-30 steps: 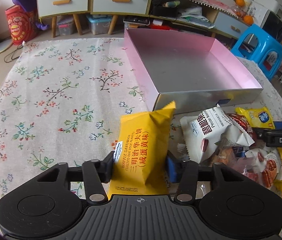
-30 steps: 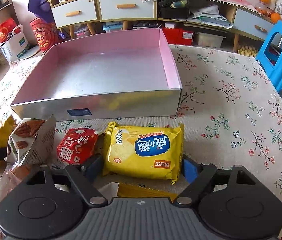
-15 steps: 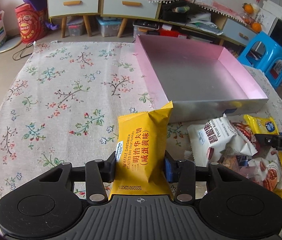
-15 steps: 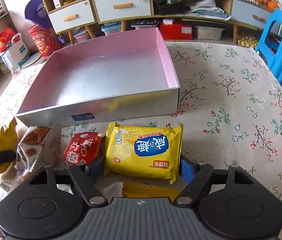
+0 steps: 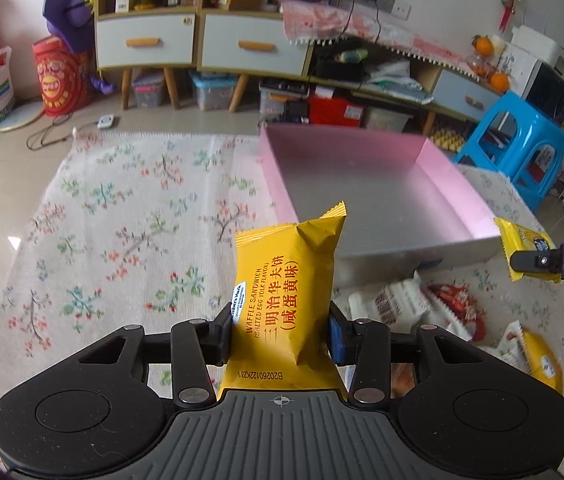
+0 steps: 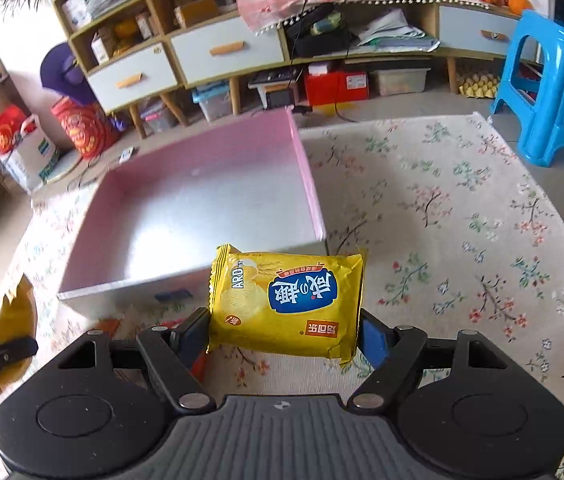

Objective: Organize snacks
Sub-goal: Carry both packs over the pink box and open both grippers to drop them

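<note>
Behind everything runs a long low cabinet (image 5: 202,46) with white drawers and cluttered shelves, plastic bins on the floor beneath it and a blue stool (image 6: 558,92) off to the right. Nearer lies the flowered cloth (image 5: 122,240) that covers the work surface, and on it the big shallow box (image 6: 210,216) with pink walls and a silvery floor, with nothing visible in it. Loose snack packs (image 5: 434,308) lie heaped just in front of its near wall.

Both hands are mid-carry. The left gripper (image 5: 280,330) is clamped on an orange waffle sandwich pack (image 5: 286,292), held upright clear of the cloth. The right gripper (image 6: 284,334) is clamped on a yellow biscuit pack (image 6: 288,300), held flat and crosswise. Next, I'd judge, each pack has to travel forward over the near wall and be let go inside the box, side by side so they don't overlap.
</note>
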Available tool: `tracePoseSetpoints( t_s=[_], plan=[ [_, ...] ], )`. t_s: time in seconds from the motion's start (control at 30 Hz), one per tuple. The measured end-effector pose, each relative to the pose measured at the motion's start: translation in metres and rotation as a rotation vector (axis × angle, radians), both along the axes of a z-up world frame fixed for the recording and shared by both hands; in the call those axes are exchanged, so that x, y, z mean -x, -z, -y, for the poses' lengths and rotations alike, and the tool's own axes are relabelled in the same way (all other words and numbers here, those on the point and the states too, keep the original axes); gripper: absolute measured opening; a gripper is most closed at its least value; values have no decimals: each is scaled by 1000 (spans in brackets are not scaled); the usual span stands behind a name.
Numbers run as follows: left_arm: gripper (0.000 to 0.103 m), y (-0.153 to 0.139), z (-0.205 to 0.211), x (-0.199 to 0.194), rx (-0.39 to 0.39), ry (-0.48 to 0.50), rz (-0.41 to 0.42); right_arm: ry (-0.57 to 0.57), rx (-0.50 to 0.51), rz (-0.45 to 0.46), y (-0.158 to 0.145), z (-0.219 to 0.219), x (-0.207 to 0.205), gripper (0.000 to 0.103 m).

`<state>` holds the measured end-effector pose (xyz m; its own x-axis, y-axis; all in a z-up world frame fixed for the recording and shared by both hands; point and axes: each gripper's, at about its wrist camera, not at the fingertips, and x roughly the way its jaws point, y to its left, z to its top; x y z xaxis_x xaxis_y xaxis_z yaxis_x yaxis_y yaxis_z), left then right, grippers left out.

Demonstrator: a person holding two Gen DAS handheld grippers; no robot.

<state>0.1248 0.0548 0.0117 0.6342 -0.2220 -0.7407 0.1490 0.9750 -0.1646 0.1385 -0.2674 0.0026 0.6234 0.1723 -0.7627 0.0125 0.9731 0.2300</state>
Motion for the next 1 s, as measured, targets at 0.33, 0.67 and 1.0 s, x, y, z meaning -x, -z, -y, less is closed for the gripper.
tracePoseSetpoints(
  t_s=[0.33,0.67,1.0],
  plan=[
    [41,-20,32,-28,2,30,58,-39,-50,92,-24,-11,-25,67],
    [41,-9,71,-76,-34,44,92,-90,-49,88,2,-24,-51,68],
    [42,2,92,-94,-43,35,73,-128,10,113,5,-27,-51,65]
  ],
)
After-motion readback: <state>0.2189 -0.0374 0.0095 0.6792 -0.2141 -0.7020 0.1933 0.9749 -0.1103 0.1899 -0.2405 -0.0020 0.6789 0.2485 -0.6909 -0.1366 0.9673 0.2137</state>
